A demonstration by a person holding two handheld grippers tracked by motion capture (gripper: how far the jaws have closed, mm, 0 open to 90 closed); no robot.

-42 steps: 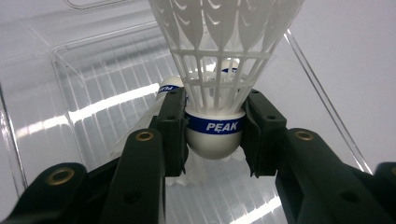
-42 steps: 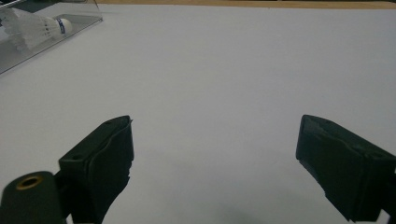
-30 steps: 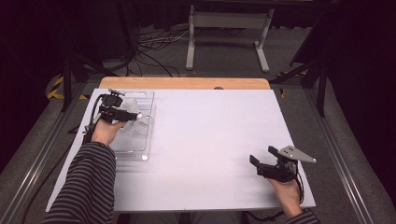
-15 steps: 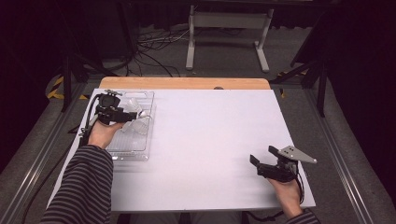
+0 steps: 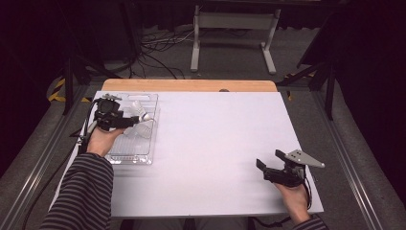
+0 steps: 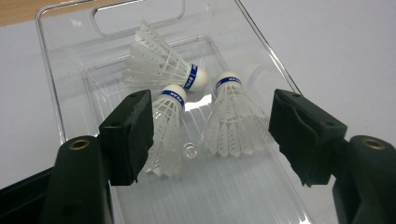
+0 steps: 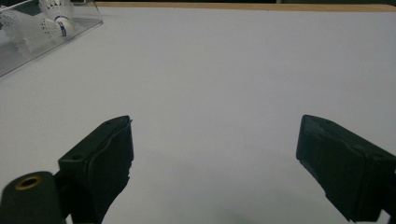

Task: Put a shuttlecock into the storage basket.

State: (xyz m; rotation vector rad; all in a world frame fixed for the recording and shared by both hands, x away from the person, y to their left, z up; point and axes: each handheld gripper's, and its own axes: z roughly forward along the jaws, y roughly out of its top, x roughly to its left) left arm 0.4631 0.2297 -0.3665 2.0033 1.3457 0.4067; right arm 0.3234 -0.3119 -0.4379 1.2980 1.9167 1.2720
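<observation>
While over clear plastic tray (image 6: pixel 70 56) holding three white feather shuttlecocks (image 6: pixel 231 121): left gripper (image 6: pixel 210 135), jaws just opening, nothing pinched. Lift straight, avoid brushing feathers. Right gripper (image 7: pixel 212 154) spread, idle.

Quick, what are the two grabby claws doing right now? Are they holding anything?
Left gripper: open, jaws have just been opening, over the shuttlecocks in the clear tray, holding nothing.
Right gripper: open, holding nothing, over the white table.
</observation>
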